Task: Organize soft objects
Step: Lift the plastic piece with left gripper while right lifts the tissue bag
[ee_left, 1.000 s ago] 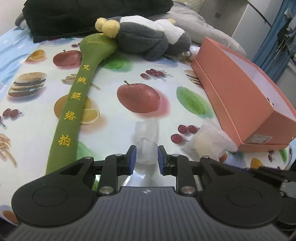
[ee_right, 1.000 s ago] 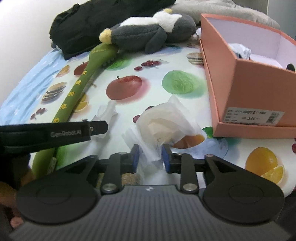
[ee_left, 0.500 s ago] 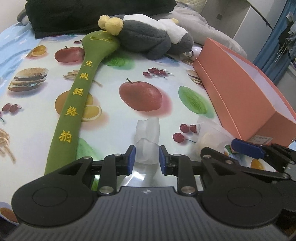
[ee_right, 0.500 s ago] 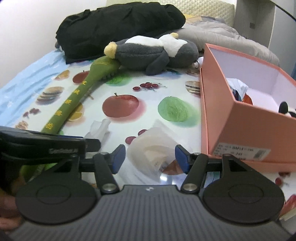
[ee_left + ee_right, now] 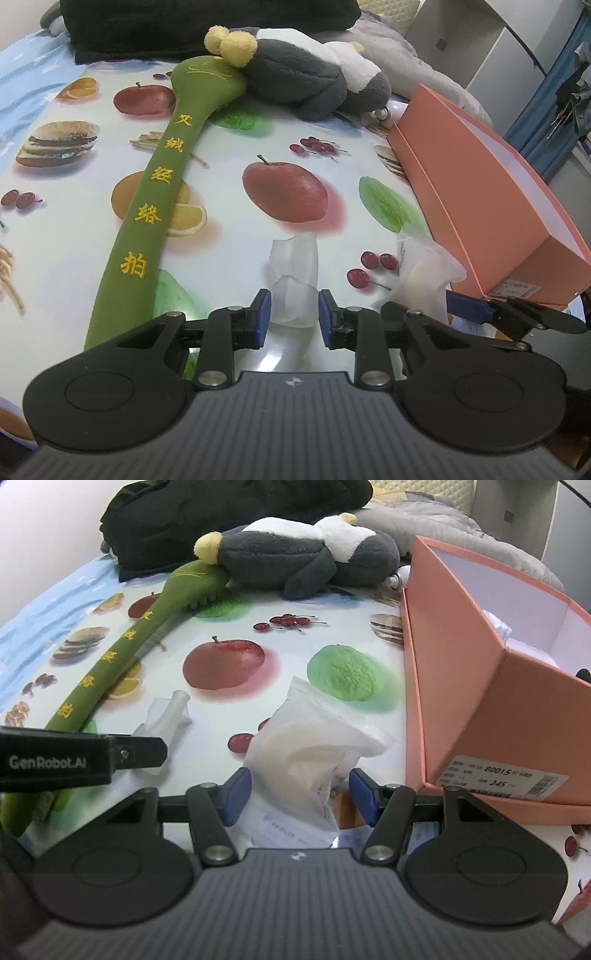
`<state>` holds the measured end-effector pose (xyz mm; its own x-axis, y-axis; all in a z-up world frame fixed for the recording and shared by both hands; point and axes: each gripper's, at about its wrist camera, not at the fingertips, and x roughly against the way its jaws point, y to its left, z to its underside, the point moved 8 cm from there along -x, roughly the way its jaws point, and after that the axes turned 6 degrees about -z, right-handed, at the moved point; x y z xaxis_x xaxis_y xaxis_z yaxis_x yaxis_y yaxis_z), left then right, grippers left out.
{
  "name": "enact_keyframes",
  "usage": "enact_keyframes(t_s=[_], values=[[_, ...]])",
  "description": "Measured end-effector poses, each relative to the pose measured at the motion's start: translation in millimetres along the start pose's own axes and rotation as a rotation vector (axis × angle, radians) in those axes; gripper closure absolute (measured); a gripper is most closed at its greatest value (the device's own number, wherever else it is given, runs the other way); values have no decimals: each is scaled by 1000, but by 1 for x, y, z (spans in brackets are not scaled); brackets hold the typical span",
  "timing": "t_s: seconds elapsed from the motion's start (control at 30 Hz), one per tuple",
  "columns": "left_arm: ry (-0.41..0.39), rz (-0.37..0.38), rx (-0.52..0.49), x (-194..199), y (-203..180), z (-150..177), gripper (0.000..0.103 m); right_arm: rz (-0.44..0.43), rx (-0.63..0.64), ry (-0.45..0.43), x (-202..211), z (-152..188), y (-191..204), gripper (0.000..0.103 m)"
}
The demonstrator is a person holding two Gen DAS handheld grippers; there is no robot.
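A small translucent white soft piece [image 5: 294, 280] lies on the fruit-print cloth, its near end between the fingers of my left gripper [image 5: 294, 320], whose jaws stand slightly apart around it. A crumpled white plastic bag [image 5: 314, 749] lies by the orange box [image 5: 491, 709]; my right gripper [image 5: 300, 794] is open around it. The bag also shows in the left wrist view [image 5: 424, 273]. A long green plush stick [image 5: 159, 206] and a grey-white plush penguin [image 5: 306, 81] lie further back.
The orange box [image 5: 476, 192] stands open at the right with items inside. Black clothing [image 5: 221, 517] and a grey blanket [image 5: 443, 528] lie at the back. The left gripper's body [image 5: 74, 760] shows at the left of the right wrist view.
My right gripper has opened wide around the plastic bag and moved slightly forward. The left gripper has hardly moved and still brackets the small white piece.
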<state>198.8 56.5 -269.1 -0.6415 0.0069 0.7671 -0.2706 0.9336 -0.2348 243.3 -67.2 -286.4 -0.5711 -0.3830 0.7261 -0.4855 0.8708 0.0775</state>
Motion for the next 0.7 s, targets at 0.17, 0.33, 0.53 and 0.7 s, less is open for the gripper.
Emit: enact_keyframes(t_s=[0.17, 0.33, 0.53, 0.7], values=[[-4, -1, 1, 0, 0, 0, 71, -33, -1, -5, 1, 0, 3, 54], [-20, -12, 0, 3, 1, -4, 73, -42, 1, -4, 6, -3, 6, 60], [-38, -20, 12, 10, 3, -10, 77, -68, -6, -23, 21, -12, 9, 61], [-55, -17, 14, 20, -1, -14, 77, -86, -10, -37, 37, -23, 10, 61]])
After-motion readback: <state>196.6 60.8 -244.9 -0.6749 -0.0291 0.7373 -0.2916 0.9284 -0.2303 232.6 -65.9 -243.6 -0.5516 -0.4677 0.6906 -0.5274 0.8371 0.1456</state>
